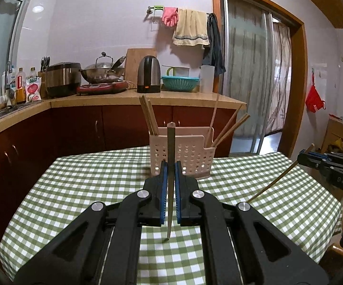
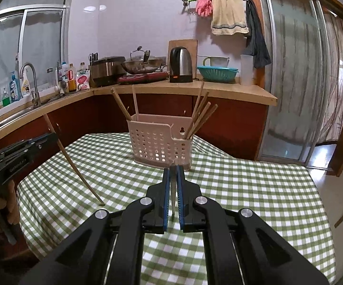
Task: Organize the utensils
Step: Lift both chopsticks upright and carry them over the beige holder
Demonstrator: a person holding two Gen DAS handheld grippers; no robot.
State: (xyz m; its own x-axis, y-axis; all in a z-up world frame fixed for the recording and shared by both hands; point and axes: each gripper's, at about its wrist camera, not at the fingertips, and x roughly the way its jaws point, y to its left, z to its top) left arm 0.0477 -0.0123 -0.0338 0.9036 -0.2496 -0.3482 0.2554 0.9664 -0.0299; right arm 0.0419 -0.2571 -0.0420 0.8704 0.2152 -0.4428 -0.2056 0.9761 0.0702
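Left tongs (image 1: 170, 166): clamped on a thin brown wooden chopstick (image 1: 170, 142), upright through frame centre, lifted to drop in tip-first.
Right tongs (image 2: 173, 171): pinching another slim wooden chopstick (image 2: 172, 190), nearly hidden between the blue pads (image 2: 164, 204).
Green-checked surface (image 1: 76, 190): below both.
Pink perforated plastic holder (image 2: 159, 142): just beyond, mid-frame, chopsticks already leaning inside.

I see matt black plastic on my left hand-held gripper (image 1: 171, 166), with blue rubbery pads; the chopstick (image 1: 170, 178) it clamps looks like smooth wood; the perforated holder (image 1: 182, 153) is pale matt plastic; a checked cloth (image 1: 88, 185) covers the tabletop; the kettle (image 1: 148, 74) shines like brushed metal.
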